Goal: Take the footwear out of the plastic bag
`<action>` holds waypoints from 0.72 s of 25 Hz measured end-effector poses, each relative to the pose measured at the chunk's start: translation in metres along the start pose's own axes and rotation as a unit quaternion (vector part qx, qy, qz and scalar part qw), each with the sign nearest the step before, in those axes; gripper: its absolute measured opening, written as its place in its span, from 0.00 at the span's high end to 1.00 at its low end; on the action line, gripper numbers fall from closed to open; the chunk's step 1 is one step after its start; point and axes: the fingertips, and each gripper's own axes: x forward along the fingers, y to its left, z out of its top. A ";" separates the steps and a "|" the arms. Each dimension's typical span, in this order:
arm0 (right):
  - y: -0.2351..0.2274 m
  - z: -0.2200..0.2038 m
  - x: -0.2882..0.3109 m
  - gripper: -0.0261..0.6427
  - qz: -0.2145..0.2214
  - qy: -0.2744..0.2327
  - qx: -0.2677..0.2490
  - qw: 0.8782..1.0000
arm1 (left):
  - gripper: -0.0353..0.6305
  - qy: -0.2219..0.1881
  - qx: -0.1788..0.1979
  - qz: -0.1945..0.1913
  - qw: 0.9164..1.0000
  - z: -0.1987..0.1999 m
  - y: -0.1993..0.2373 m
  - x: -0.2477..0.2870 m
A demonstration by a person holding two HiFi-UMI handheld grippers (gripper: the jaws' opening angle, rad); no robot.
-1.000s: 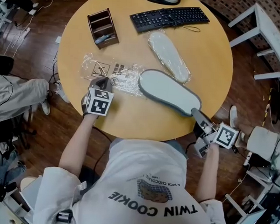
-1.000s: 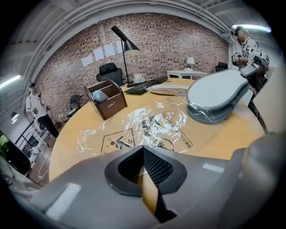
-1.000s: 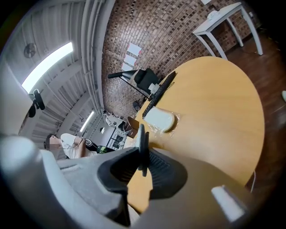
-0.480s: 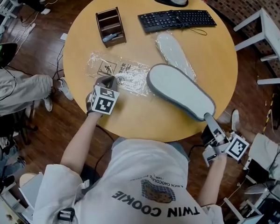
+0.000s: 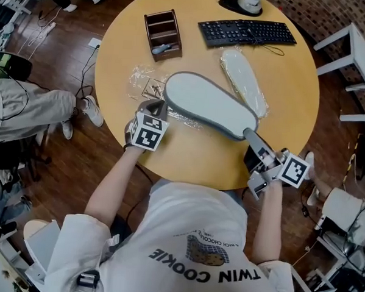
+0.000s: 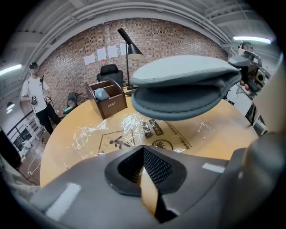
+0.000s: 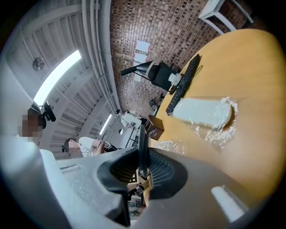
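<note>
A grey slipper (image 5: 206, 104) hangs sole up over the round wooden table (image 5: 281, 123), its toe above an empty clear plastic bag (image 5: 143, 82). My right gripper (image 5: 249, 135) is shut on its heel end. In the right gripper view only a thin dark edge of the slipper (image 7: 141, 143) shows between the jaws of the right gripper (image 7: 142, 157). My left gripper (image 5: 155, 104) is shut on the near edge of the bag, which lies flat. In the left gripper view the slipper (image 6: 183, 87) floats above the printed bag (image 6: 116, 134), beyond the left gripper (image 6: 145, 176).
A second slipper in its own clear bag (image 5: 244, 81) lies at the right, also seen as the bagged slipper (image 7: 203, 112). A black keyboard (image 5: 246, 33), a brown wooden organizer (image 5: 164, 33) and a lamp base (image 5: 242, 2) stand at the far side. White furniture (image 5: 358, 60) stands beside the table.
The right gripper has carried the slipper left and inward from the table's right edge, so its toe now hangs over the empty bag. The left gripper stays on the bag.
</note>
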 end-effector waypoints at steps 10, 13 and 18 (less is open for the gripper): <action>-0.007 -0.015 0.096 0.87 0.034 0.025 0.039 0.998 | 0.95 -0.007 -0.001 -0.010 1.000 -0.002 0.002 -0.001; -0.014 -0.022 0.115 0.87 0.033 0.028 0.057 0.997 | 0.95 -0.008 0.005 -0.011 1.000 -0.002 -0.001 -0.001; -0.032 -0.027 0.135 0.87 0.010 0.032 0.061 0.998 | 0.95 -0.010 0.009 -0.010 1.000 -0.002 -0.002 0.001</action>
